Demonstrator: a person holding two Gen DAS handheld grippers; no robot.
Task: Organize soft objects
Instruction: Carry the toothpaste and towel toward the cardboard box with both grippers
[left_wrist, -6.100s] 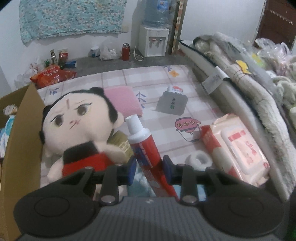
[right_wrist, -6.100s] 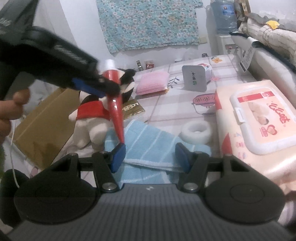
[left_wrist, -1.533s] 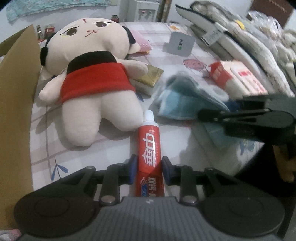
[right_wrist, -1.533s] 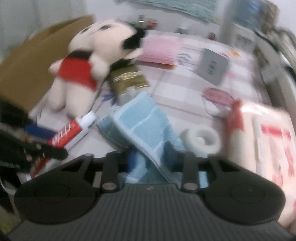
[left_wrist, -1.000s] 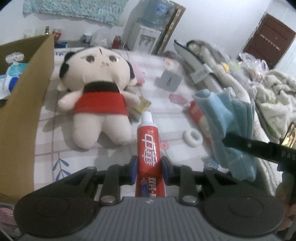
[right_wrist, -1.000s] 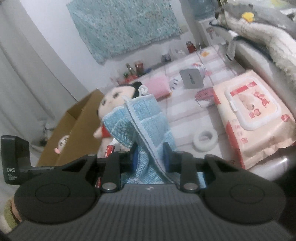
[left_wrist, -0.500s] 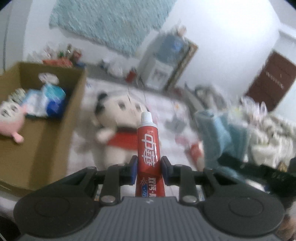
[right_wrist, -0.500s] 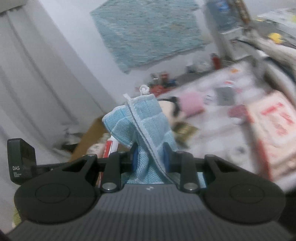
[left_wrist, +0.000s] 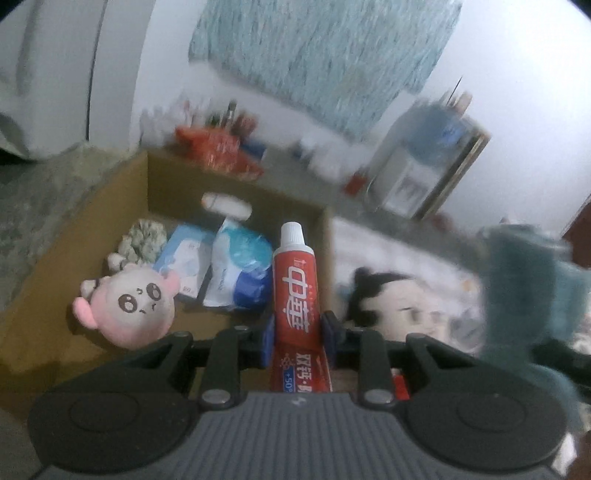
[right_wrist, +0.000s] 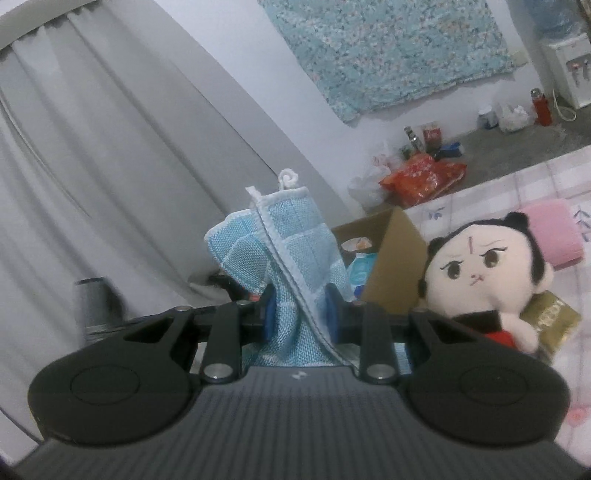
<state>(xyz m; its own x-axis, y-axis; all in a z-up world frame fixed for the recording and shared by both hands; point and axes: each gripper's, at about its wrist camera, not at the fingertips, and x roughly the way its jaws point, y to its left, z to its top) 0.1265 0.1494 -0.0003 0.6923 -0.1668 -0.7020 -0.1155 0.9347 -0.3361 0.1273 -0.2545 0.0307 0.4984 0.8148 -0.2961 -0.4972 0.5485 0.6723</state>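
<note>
Left gripper (left_wrist: 298, 334): jaws clamped on toothpaste tube (left_wrist: 295, 284), cap forward, above cardboard box (left_wrist: 110, 206) beside the bed's edge, presumably for dropping in. Right gripper (right_wrist: 298, 317): jaws pinched on bunched blue towel (right_wrist: 280, 251), carried boxward too. Doll (right_wrist: 484, 273) lying on bed.

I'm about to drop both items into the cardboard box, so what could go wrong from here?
1. The left tool grips the toothpaste tube low on its body; released here, it may land on the pink plush or the blue packs in the cardboard box.
2. The blue towel in the right tool hangs loose and may snag the box wall.
3. The two tools sit close together and might collide.
</note>
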